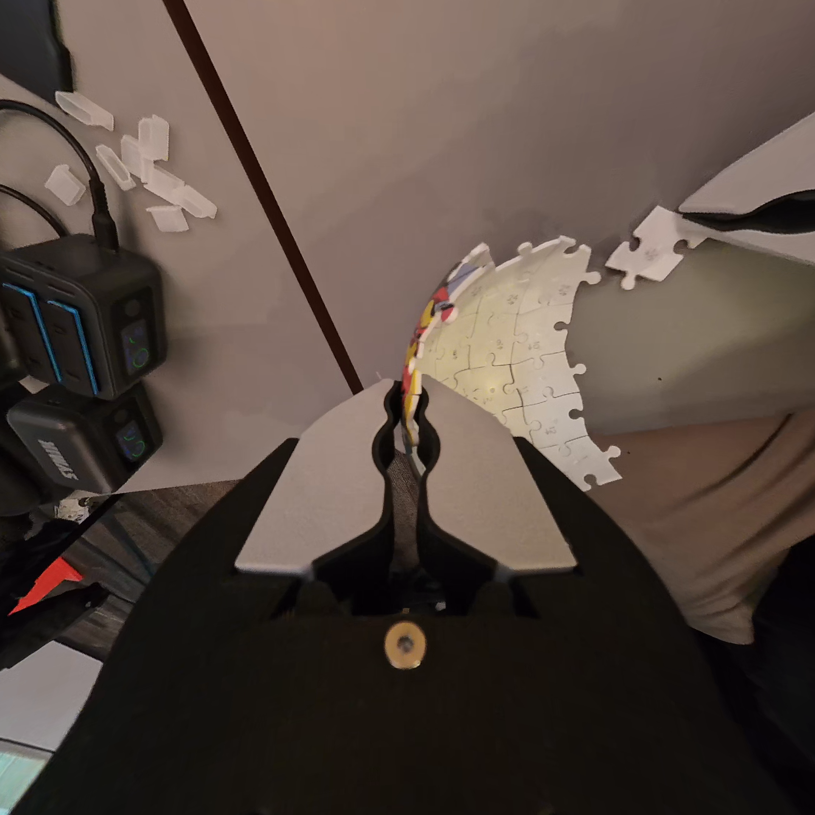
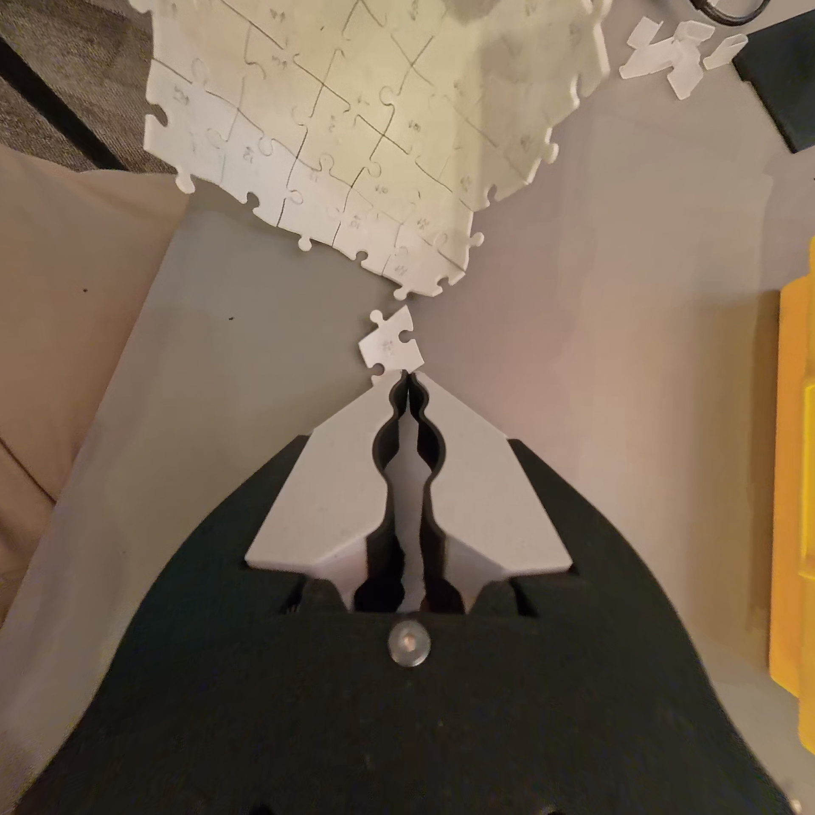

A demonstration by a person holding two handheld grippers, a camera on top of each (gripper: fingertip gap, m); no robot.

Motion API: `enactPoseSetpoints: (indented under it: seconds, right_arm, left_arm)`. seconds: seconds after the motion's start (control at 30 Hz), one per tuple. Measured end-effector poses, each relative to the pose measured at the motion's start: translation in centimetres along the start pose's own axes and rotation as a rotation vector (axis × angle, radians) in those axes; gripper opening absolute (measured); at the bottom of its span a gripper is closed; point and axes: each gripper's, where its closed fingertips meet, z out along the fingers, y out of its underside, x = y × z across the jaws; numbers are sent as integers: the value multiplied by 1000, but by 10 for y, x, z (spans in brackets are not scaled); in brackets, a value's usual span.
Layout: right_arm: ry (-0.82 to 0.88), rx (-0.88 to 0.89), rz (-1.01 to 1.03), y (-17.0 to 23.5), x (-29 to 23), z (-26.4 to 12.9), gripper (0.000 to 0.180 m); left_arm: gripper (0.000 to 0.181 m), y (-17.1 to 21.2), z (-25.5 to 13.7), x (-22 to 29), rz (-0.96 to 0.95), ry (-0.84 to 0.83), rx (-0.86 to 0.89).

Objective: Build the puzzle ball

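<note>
On your far left, two black power units [image 1: 84,317] with blue strips carry small lit displays and white lettering; clear plastic caps [image 1: 145,163] lie beside them. Your left gripper [image 1: 410,397] is clamped on the printed edge of the part-built puzzle ball [image 1: 516,357], a curved shell held up above the grey table [image 1: 397,154], its white numbered inside facing right, its long edge running up and down. Your right gripper [image 2: 406,375] pinches a loose puzzle piece [image 2: 390,344] by one corner, its numbered back showing, just short of the shell's knobbed rim. A yellow bin [image 2: 794,507] sits rightmost.
</note>
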Motion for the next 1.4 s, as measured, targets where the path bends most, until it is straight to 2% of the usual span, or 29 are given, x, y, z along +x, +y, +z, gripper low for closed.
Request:
enactPoseSetpoints:
  seconds: [0.77,1.4]
  right_arm:
    - [0,-45,-100,-4,4,4,0]
    - [154,-17,-9,-3,3,3,0]
  left_arm:
    - [4,-14,-1,3,92,8,-22]
    - [4,-10,0,19,72,50,-12]
